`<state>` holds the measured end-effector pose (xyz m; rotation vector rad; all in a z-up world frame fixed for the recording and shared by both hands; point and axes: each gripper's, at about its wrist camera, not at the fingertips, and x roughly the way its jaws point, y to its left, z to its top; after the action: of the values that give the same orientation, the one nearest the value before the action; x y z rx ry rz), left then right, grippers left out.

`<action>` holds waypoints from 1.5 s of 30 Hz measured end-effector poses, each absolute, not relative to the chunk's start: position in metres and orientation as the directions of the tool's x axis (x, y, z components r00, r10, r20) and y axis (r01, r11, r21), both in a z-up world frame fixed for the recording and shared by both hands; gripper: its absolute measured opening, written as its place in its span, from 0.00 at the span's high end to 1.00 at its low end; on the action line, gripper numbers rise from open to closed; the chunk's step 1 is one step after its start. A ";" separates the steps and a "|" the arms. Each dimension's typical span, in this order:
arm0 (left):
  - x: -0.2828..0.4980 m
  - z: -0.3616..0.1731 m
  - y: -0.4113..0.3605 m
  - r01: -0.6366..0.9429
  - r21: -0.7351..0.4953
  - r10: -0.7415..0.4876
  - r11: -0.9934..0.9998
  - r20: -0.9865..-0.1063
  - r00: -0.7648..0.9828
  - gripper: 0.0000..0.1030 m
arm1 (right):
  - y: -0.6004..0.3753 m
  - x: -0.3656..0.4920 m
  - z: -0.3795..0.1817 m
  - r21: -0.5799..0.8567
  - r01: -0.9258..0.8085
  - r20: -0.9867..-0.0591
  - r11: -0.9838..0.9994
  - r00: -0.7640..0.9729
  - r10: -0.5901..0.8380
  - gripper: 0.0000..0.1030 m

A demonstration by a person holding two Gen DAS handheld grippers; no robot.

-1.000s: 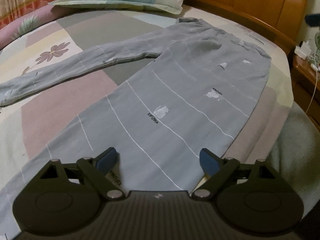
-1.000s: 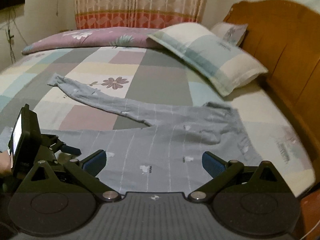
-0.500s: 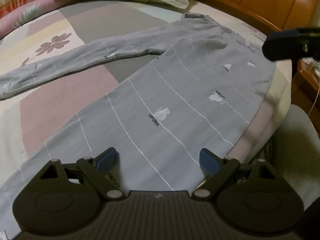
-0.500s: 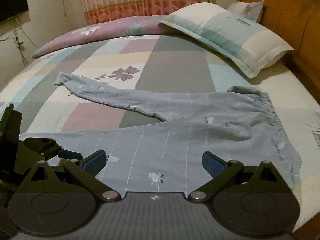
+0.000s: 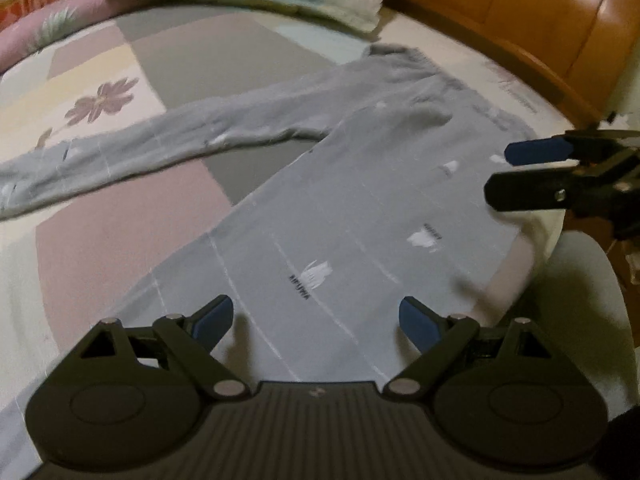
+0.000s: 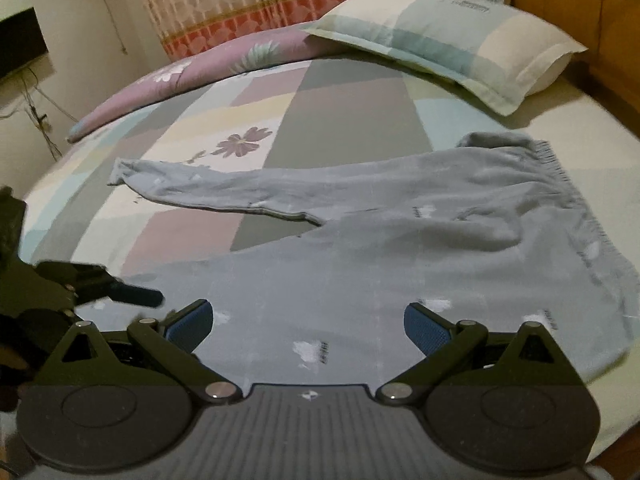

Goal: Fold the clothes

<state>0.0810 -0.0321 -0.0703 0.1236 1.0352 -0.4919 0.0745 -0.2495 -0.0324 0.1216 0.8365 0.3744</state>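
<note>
The grey trousers (image 6: 400, 256) lie spread on the bed (image 6: 352, 112), waistband toward the headboard (image 5: 540, 20) and legs splayed apart, with the right claw (image 6: 308, 320) nearer the waist, the left claw (image 5: 316, 320) over the near leg, both wide apart and empty.

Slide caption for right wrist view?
Open right gripper over grey pants spread on bed, unfolded.

My left black two-finger gripper (image 5: 316, 322) with blue pads fills the bottom of its frame, fingers spread wide and holding nothing. My right black blue-padded gripper (image 6: 308, 324) is spread just as wide, also empty; from the left camera it juts in at the right edge, level.
</note>
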 end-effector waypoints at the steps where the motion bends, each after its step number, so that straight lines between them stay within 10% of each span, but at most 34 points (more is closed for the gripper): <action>1: 0.082 -0.072 -0.031 0.442 -0.128 -0.327 0.888 -0.851 0.410 0.13 | -0.246 0.075 -0.032 0.253 -0.278 -0.698 0.927 0.611 0.373 0.00; 14: 0.105 -0.065 -0.003 0.395 -0.286 -0.445 0.873 -0.798 0.406 0.13 | -0.231 0.078 -0.040 0.144 -0.353 -0.712 0.924 0.612 0.345 0.00; 45: 0.296 -0.106 -0.063 0.231 -0.666 -0.685 0.710 -0.574 0.449 0.04 | -0.279 0.126 -0.119 0.438 -0.385 -0.491 0.812 0.654 0.575 0.00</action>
<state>0.2958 -0.0632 -0.1058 -0.5475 0.9460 -0.6022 0.1255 -0.2792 -0.1191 0.3092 0.6596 0.5544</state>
